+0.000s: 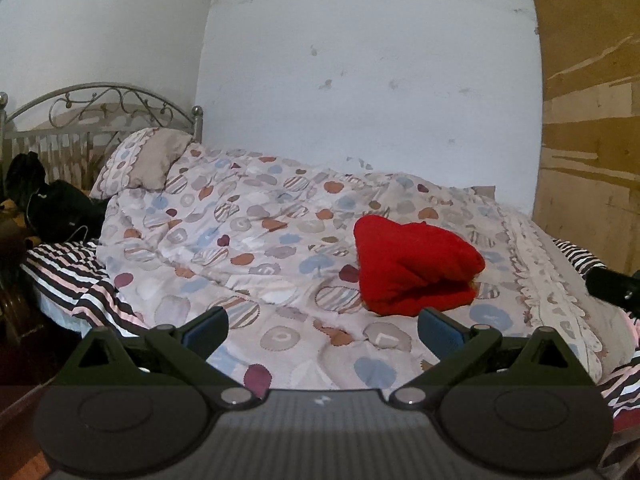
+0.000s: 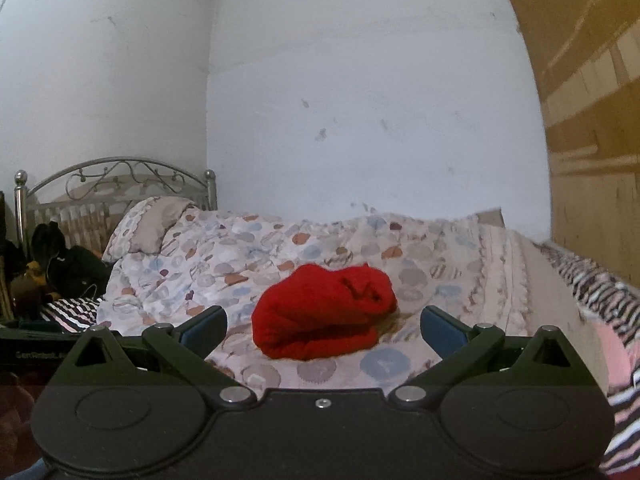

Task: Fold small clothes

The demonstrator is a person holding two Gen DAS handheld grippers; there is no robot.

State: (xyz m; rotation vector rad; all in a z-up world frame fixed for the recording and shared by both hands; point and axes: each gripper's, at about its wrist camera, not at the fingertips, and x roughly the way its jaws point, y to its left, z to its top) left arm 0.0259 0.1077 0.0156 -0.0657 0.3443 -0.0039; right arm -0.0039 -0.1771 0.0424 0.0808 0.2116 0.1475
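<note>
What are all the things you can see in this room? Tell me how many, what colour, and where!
red garment: one, red, folded into a bundle on the quilt, nothing holding it
quilt: one, pale with blue, orange and maroon spots, spread over the bed
pillow: one, same spotted pattern, at the headboard end
striped sheet: one, black, white and pink, showing under the quilt edges
headboard: one, silver metal with curls, far left
dark pile: black, beside the pillow; cannot tell what it is
walls: white, behind the bed
wooden panel: one, brown, right edge
left gripper: one, black with blue pads, open, near the garment
right gripper: one, black with blue pads, open, facing the garment
</note>
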